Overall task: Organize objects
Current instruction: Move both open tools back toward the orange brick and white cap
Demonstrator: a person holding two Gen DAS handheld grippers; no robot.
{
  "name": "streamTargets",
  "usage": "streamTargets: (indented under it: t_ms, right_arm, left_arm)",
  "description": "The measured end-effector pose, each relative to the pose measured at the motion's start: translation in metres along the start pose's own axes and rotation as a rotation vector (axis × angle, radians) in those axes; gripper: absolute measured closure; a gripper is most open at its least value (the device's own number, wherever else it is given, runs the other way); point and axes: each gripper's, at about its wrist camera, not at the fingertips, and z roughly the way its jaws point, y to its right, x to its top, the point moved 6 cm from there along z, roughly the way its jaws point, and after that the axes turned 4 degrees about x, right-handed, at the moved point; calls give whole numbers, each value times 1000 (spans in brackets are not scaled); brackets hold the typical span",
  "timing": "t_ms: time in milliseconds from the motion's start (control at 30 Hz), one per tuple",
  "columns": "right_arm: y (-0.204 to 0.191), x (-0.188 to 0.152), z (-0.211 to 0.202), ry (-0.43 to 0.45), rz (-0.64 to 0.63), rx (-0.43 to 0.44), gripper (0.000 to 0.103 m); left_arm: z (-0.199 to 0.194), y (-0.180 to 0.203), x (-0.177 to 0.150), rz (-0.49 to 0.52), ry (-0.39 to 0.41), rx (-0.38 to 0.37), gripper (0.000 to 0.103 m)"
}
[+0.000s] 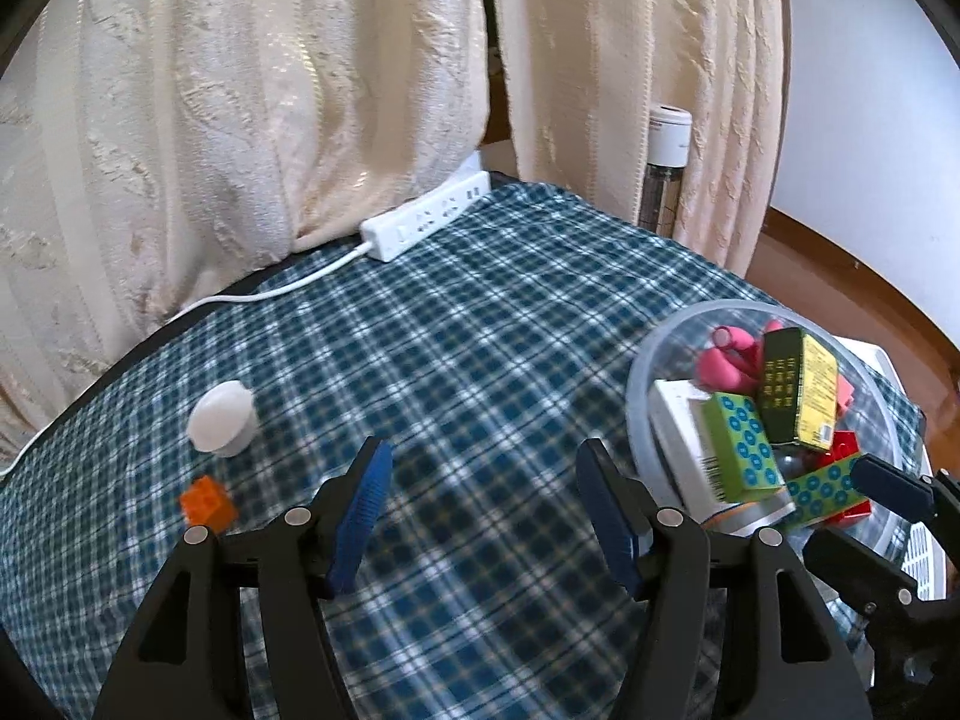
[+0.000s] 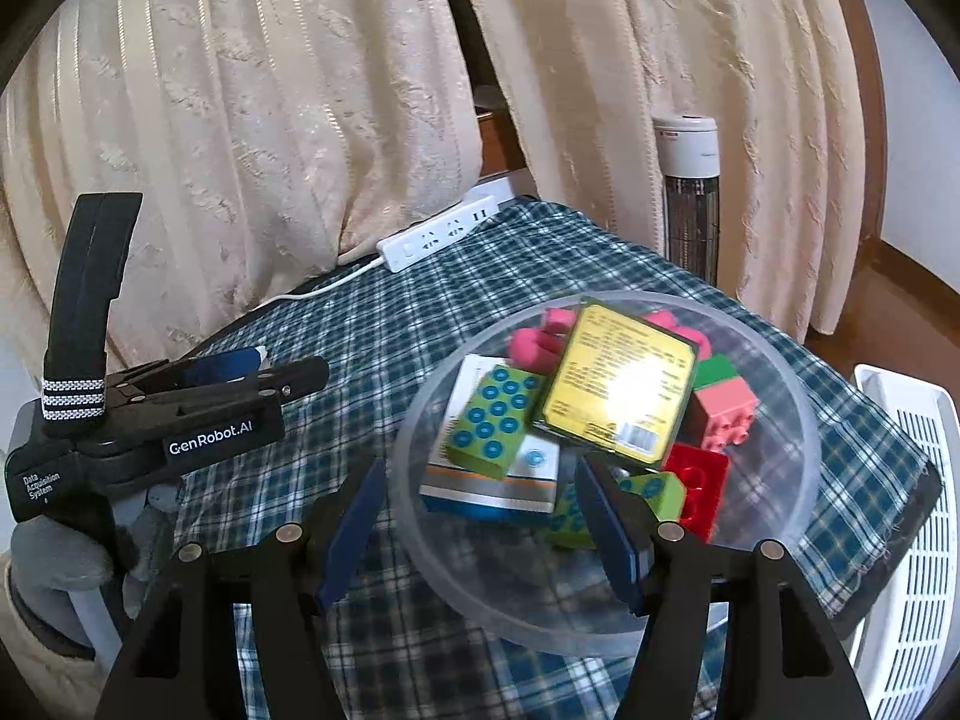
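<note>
Left gripper (image 2: 240,369) labelled GenRobot.AI, Data Acquisition System

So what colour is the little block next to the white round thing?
Orange block; the left wrist view shows it best.

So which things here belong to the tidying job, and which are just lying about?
Part of the job:
- clear bowl holding boxes and toy bricks
- orange brick, loose on the checked tablecloth
- white round cap, loose beside it
- left tongs and right tongs, both open and empty

Just lying about:
- power strip
- curtains
- tower heater
- white basket
</note>
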Motion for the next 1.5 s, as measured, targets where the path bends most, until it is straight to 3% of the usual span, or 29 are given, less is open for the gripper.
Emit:
streamTargets:
  t_ms: [900,1267,1500]
  right_arm:
    - [-74,3,44,-70,-99,50,31]
    - [-94,-2,69,-122,-112,70,29]
    - [-101,3,86,-145,-109,76,29]
  left_arm:
    - [7,-91,-25,-84,-28,119,37]
    - [19,-119,-37,-123,-64,138,37]
    - [33,-151,-48,-209,-114,124,37]
